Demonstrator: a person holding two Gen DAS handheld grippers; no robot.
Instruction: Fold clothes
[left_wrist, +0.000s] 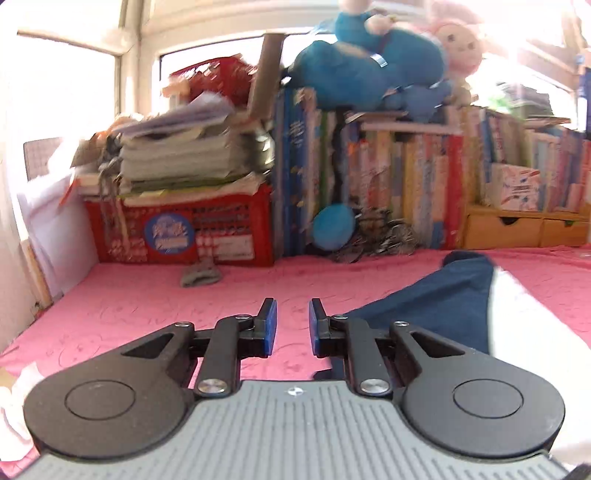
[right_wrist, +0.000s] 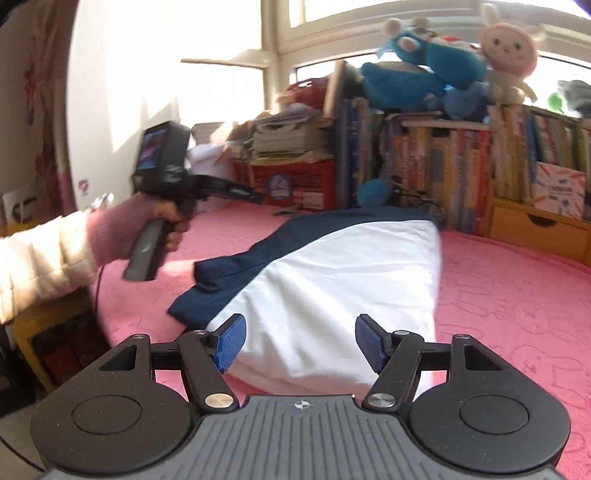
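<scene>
My left tool (left_wrist: 292, 326) hovers above the pink bedspread (left_wrist: 147, 302) with its blue pads (left_wrist: 271, 325) a narrow gap apart and nothing between them. From the right wrist view I see my left hand (right_wrist: 162, 225), in a pink cuff under a pale padded sleeve (right_wrist: 33, 258), gripping that tool's handle well to the left of the garment. The garment (right_wrist: 332, 273), white with navy panels, lies flat on the bedspread; its navy sleeve (left_wrist: 436, 295) reaches toward the left tool's right finger in the left wrist view, though I cannot tell whether they touch. My right tool (right_wrist: 300, 343) is spread wide and empty, poised just over the near white edge of the garment. Beyond, from left to right, stand a red crate (left_wrist: 177, 236) stacked with papers, a long row of books (left_wrist: 406, 177), and a wooden drawer unit (right_wrist: 535, 229). A blue plush toy (right_wrist: 424, 74) and a pink-hooded plush rabbit (right_wrist: 509, 55) sit on top of the books.
</scene>
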